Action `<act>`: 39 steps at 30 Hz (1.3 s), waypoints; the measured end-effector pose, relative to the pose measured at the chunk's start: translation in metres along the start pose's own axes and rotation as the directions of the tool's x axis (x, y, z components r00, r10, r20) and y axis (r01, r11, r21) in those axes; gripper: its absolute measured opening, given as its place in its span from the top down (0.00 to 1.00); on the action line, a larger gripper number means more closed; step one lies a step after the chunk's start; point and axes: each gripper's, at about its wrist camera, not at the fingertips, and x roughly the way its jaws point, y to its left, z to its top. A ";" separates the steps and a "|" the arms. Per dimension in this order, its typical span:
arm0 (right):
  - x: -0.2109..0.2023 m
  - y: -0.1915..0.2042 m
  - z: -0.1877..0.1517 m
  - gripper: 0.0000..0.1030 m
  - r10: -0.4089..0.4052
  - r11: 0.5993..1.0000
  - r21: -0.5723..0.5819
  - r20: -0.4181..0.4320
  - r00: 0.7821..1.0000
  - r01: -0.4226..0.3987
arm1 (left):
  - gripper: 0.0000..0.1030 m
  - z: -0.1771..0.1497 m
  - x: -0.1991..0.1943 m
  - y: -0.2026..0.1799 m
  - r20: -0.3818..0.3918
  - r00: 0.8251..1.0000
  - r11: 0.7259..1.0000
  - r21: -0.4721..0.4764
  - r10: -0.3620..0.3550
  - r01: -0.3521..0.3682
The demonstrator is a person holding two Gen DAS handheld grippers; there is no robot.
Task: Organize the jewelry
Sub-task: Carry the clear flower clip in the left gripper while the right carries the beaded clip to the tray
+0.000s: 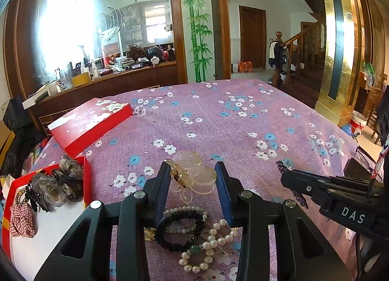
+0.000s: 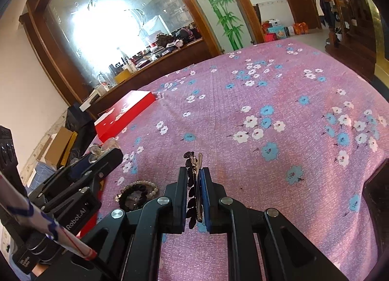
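- Left gripper [image 1: 192, 178] clamped on a clear flower clip [image 1: 194, 171], just right of the red box [image 1: 86, 171].
- Right gripper [image 2: 194, 195] clamped on a beaded hairpin [image 2: 194, 183], farther right of the box.

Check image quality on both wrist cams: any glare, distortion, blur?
Left wrist: blown-out glare on the glass partition at upper left, heavy fisheye bowing of the frames; the clear flower clip in the left tool stays sharp. Right wrist: same glare, tilted horizon; the dark beaded clip in the right tool is crisp.
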 end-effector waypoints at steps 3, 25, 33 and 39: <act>-0.010 0.001 0.000 0.89 -0.011 1.000 0.014 0.017 1.000 0.010 | 0.65 0.001 -0.001 0.002 -0.001 1.000 1.000 -0.015 -0.009 0.009; -0.083 0.087 -0.014 0.89 0.152 0.987 -0.068 0.064 0.986 -0.148 | 0.65 -0.002 -0.092 0.089 0.039 0.997 0.988 -0.141 0.074 -0.068; -0.027 0.157 -0.029 0.88 0.238 0.956 -0.154 -0.102 0.966 -0.252 | 0.65 -0.048 -0.101 0.180 -0.078 0.984 0.949 -0.265 0.158 -0.173; 0.024 0.202 -0.033 0.88 0.273 0.940 -0.145 -0.225 0.935 -0.310 | 0.65 -0.072 -0.092 0.230 -0.131 0.978 0.912 -0.358 0.164 -0.201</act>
